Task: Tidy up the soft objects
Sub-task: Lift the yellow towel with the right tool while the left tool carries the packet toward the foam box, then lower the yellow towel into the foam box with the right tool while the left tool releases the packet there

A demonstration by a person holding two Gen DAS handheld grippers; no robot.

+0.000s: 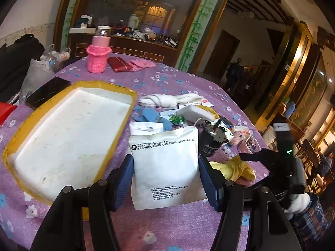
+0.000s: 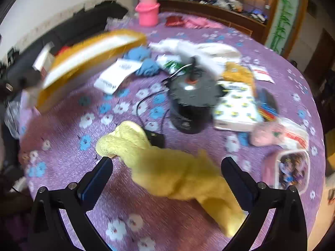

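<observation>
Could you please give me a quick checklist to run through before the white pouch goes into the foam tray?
1. White pouch pinched by left hand-held gripper: ok.
2. Foam tray has bare floor: ok.
3. Phone clear of tray's rim: not ok, it overlaps the far corner.
4. Right hand-held gripper open over yellow cloth: ok.
5. Cloth free of black cable: cannot tell.
</observation>
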